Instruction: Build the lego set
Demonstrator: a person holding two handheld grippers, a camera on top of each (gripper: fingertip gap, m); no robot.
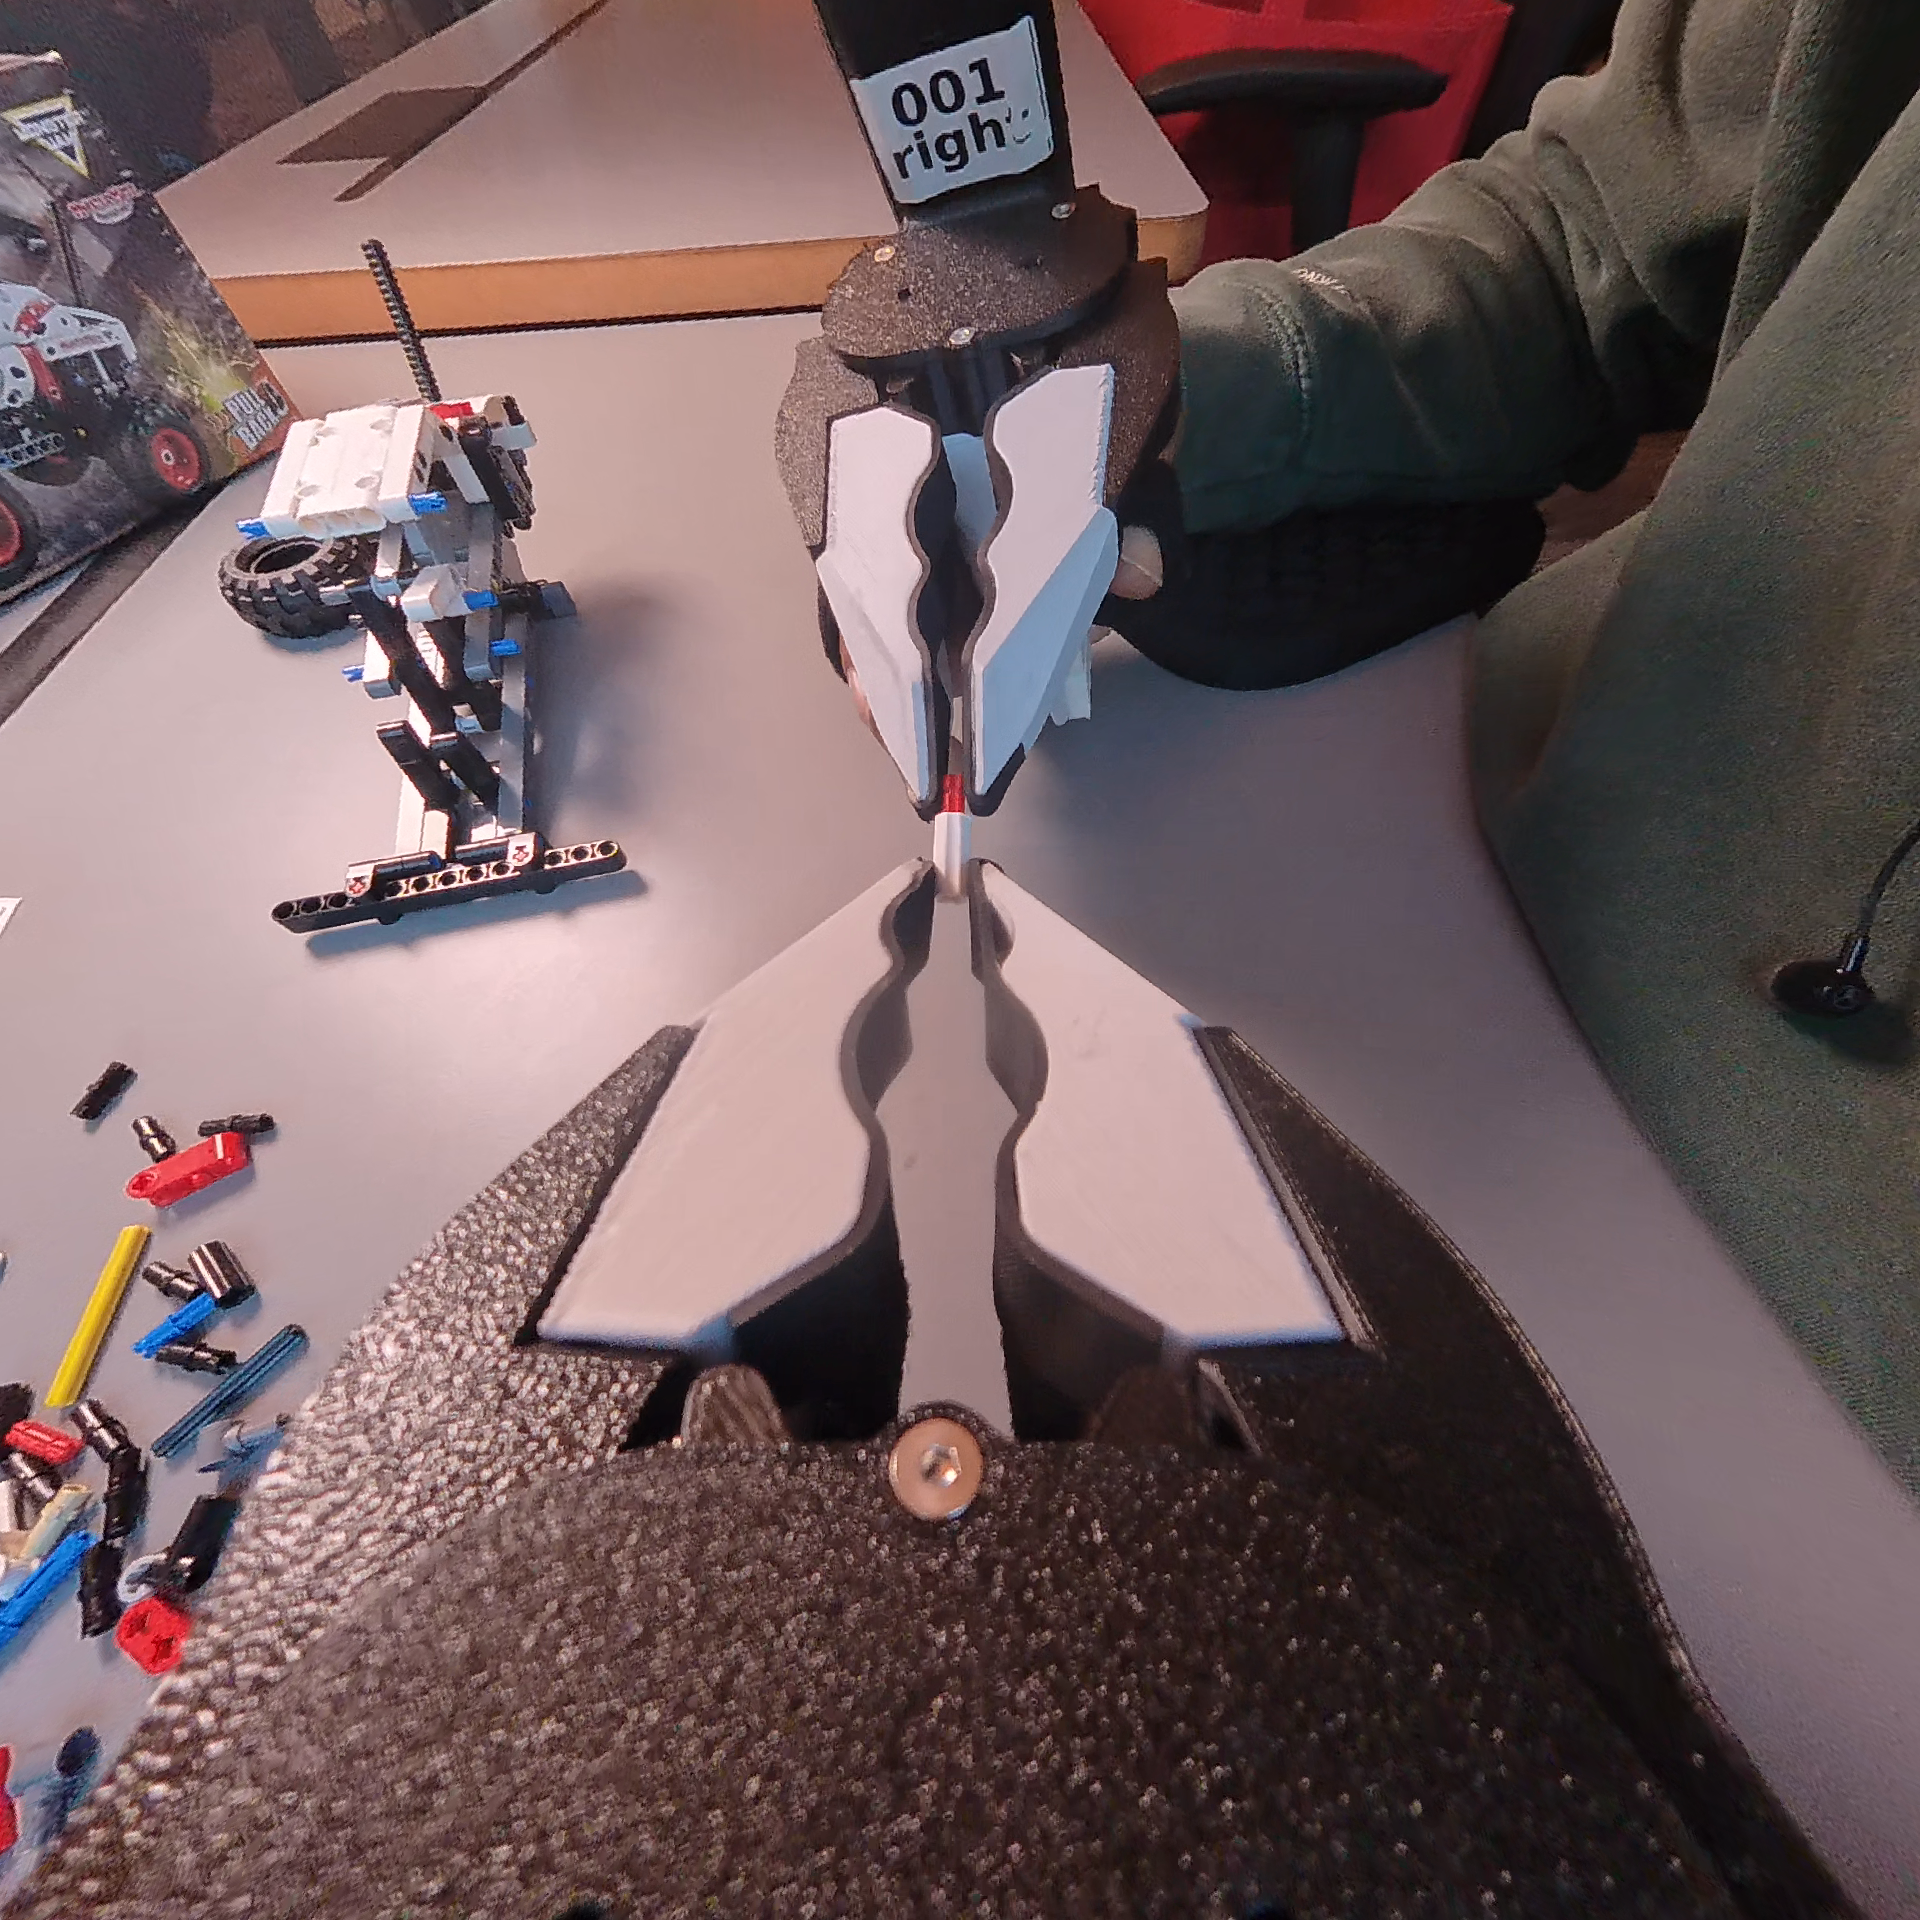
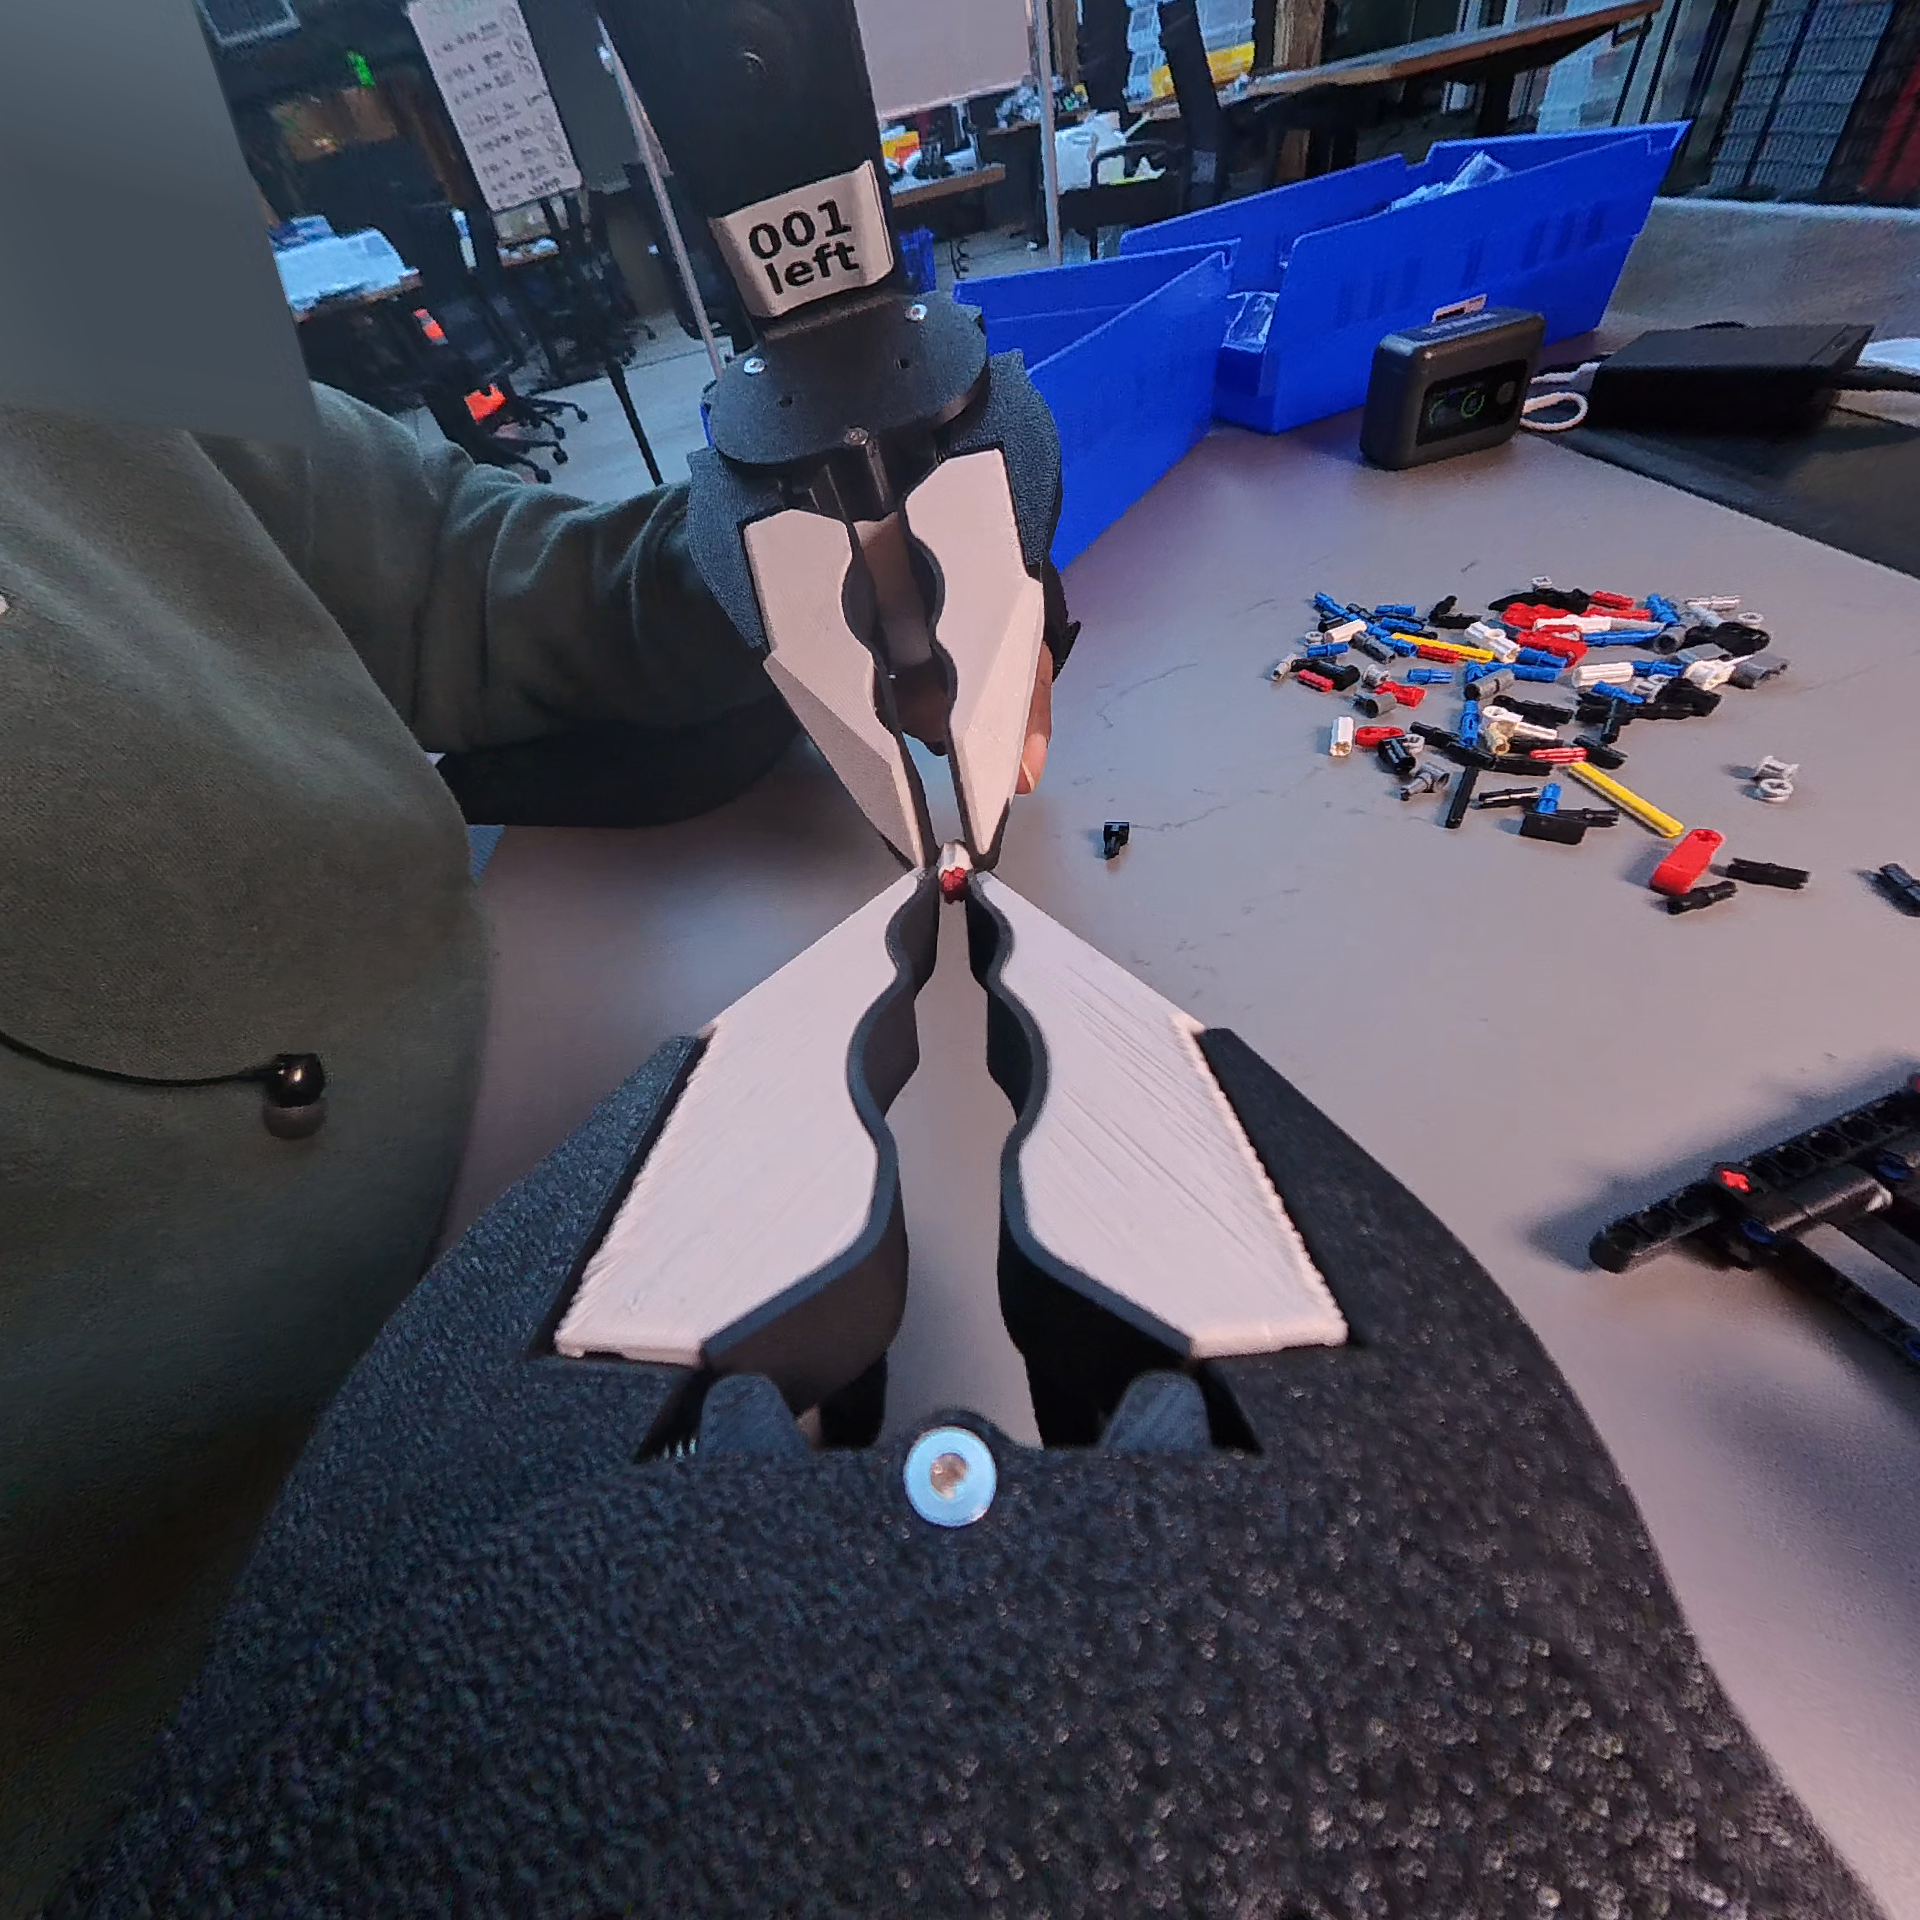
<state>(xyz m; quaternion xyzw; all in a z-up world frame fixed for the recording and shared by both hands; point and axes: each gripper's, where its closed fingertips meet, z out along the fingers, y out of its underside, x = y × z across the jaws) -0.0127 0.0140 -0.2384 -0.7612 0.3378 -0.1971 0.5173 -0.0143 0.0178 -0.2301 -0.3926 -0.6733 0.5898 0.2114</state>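
Note:
My left gripper (image 1: 948, 881) is shut on a small white connector piece (image 1: 951, 844), held above the grey table (image 1: 1195, 935). My right gripper (image 1: 951, 808) meets it tip to tip from the far side and is shut on a small red pin (image 1: 952, 792). The pin lines up end to end with the white piece and touches it. In the right wrist view, my right gripper (image 2: 951, 896) holds the red pin (image 2: 952, 881) against the white piece (image 2: 954, 858) in the left gripper (image 2: 951, 850). The partly built black and white truck frame (image 1: 447, 644) lies on the table to the left.
Loose red, blue, black and yellow pieces (image 2: 1538, 675) lie spread on the table, also in the left wrist view (image 1: 135, 1351). A black tyre (image 1: 286, 582) sits by the frame, the set's box (image 1: 94, 364) behind it. Blue bins (image 2: 1351, 281) and a black device (image 2: 1449, 384) stand at the far edge.

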